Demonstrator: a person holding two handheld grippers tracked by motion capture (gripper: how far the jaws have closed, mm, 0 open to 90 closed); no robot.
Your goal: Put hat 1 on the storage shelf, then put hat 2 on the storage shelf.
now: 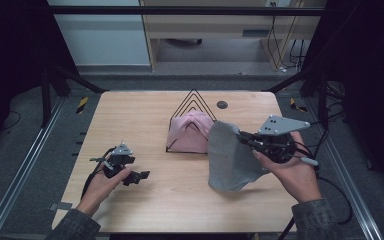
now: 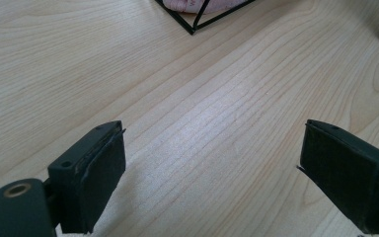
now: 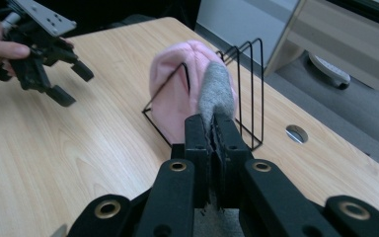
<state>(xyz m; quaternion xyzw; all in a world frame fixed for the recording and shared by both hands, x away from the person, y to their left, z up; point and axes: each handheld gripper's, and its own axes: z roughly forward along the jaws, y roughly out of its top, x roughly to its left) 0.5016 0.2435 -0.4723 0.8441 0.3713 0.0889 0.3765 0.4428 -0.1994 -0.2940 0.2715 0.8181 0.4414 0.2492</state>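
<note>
A grey cloth (image 1: pixel 230 157) hangs over the right half of the table, pinched at its upper edge by my right gripper (image 1: pixel 243 136), which is shut on it. In the right gripper view the jaws are pressed together on the grey cloth (image 3: pixel 216 91). A pink cloth (image 1: pixel 190 131) is draped over a black wire rack (image 1: pixel 193 102) at the table's middle. My left gripper (image 1: pixel 139 176) rests low at the front left, open, with bare wood between its pads (image 2: pixel 98 170). The right gripper view also catches the left gripper (image 3: pixel 71 81) at its upper left.
The wooden table (image 1: pixel 130 115) has a round cable hole (image 1: pixel 222 104) behind the rack. Metal rails run along both sides of the table. A corner of the wire rack (image 2: pixel 193 24) lies ahead of my left gripper.
</note>
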